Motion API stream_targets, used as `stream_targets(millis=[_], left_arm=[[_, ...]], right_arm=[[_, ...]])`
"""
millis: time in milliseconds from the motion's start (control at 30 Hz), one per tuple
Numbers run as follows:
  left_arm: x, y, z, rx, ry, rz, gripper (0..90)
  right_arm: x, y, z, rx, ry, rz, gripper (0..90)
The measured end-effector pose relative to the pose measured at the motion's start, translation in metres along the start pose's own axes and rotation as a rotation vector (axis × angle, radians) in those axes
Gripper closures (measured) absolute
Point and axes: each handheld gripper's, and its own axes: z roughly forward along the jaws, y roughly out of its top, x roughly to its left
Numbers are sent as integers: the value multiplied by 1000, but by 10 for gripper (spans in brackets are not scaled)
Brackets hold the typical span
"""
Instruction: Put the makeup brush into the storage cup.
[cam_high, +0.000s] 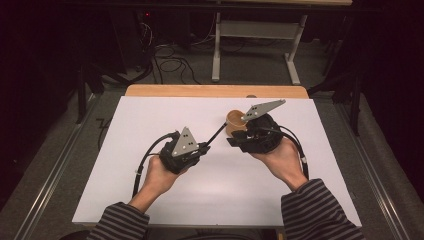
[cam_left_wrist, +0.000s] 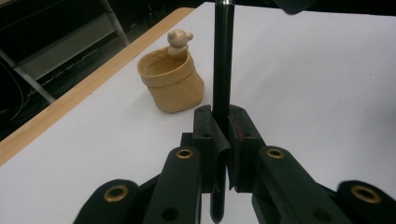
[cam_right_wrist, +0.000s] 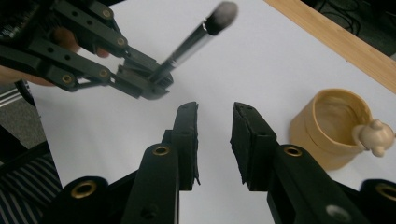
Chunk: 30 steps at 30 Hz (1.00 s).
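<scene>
The left gripper (cam_high: 204, 148) is clenched tight on a black brush (cam_left_wrist: 221, 70). Its two black jaws pinch the brush handle near the bottom end, and a short bit of handle sticks out below them. The brush points up and away from the gripper, toward the little tan cup (cam_high: 235, 121). The fluffy brush tip (cam_right_wrist: 221, 12) is in the air, near the cup but not touching it.

The right gripper (cam_right_wrist: 214, 140) holds nothing. Its jaws are apart with a gap between them, and only the white table (cam_high: 150, 115) shows in the gap. This gripper is just beside the cup.

The cup stands upright on the white table, near the wooden edge (cam_high: 200, 90). A tiny bear figure (cam_left_wrist: 179, 41) sits on its rim.
</scene>
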Motion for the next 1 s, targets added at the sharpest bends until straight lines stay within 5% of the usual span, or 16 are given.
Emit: stream_targets(millis=[1000], left_arm=[[-6,4,5,-50,-28,-23,838]], right_arm=[[11,11,11,-83,71,3,779]])
